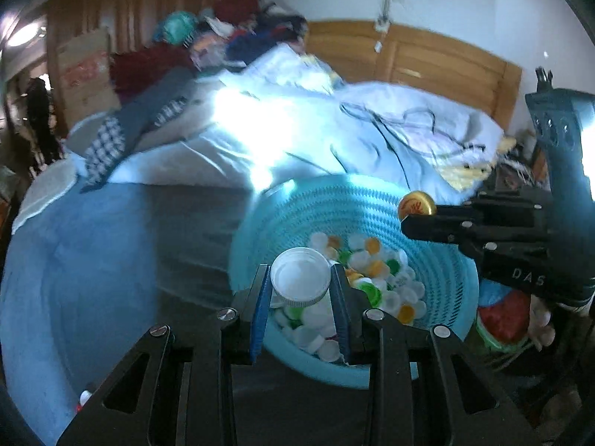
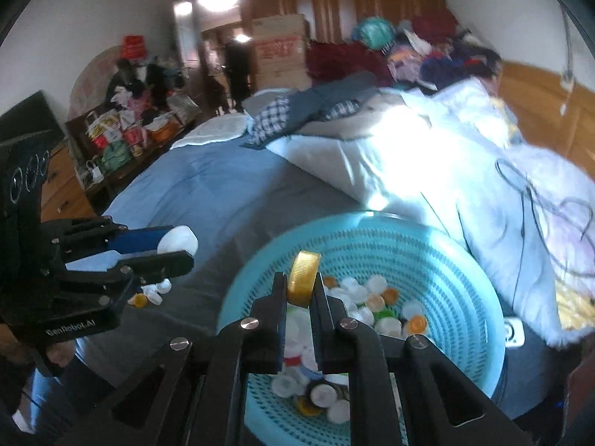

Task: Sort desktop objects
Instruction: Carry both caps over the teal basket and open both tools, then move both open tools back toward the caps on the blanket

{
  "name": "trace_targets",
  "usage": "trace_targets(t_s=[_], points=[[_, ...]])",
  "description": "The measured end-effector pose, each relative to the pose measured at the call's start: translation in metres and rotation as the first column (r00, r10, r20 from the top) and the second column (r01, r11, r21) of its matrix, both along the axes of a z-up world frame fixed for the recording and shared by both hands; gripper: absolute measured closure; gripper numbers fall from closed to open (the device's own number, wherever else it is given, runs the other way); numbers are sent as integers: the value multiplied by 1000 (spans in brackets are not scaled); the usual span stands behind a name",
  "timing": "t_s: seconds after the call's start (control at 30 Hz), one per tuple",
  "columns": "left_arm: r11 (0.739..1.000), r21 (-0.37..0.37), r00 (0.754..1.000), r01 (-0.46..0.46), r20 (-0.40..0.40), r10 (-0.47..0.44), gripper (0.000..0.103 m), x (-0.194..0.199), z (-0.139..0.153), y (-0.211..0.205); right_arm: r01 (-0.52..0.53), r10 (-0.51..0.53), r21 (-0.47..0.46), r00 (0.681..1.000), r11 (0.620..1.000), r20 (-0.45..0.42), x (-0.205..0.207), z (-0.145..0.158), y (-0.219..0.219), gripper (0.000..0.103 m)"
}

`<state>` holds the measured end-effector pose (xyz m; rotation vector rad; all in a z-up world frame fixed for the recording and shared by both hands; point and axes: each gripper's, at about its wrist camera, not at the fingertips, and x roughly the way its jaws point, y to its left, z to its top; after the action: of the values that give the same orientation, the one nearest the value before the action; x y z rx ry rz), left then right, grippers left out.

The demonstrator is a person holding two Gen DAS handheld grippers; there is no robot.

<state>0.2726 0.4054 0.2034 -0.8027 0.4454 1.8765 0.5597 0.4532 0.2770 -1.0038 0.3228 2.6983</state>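
Observation:
A light blue plastic basket [image 1: 442, 260] [image 2: 446, 260] sits on the bed and holds several white, orange and green bottle caps [image 1: 375, 271] [image 2: 372, 304]. My left gripper [image 1: 301, 282] is shut on a large white lid [image 1: 300, 274] and holds it above the basket's near rim; it also shows in the right wrist view [image 2: 174, 249] at the left. My right gripper [image 2: 302, 286] is shut on a gold cap [image 2: 304, 277], held on edge over the basket. In the left wrist view it [image 1: 409, 217] reaches in from the right with the gold cap [image 1: 416, 204].
A few loose caps [image 2: 152, 293] lie on the grey-blue bedsheet [image 1: 111, 252] left of the basket. A white duvet [image 1: 334, 130] with a black cable lies behind the basket. Clothes pile at the headboard. A white power strip [image 2: 515, 330] lies right of the basket.

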Motion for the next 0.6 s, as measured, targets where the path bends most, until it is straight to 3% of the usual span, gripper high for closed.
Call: trace_targets(t_s=[0.23, 0.6], points=[[992, -120, 996, 44, 81, -35, 77, -2, -23, 35, 25, -20, -74, 997, 997, 71, 5, -19, 31, 91], [988, -135, 995, 69, 84, -58, 77, 5, -28, 47, 28, -20, -97, 997, 995, 74, 9, -33, 30, 91]])
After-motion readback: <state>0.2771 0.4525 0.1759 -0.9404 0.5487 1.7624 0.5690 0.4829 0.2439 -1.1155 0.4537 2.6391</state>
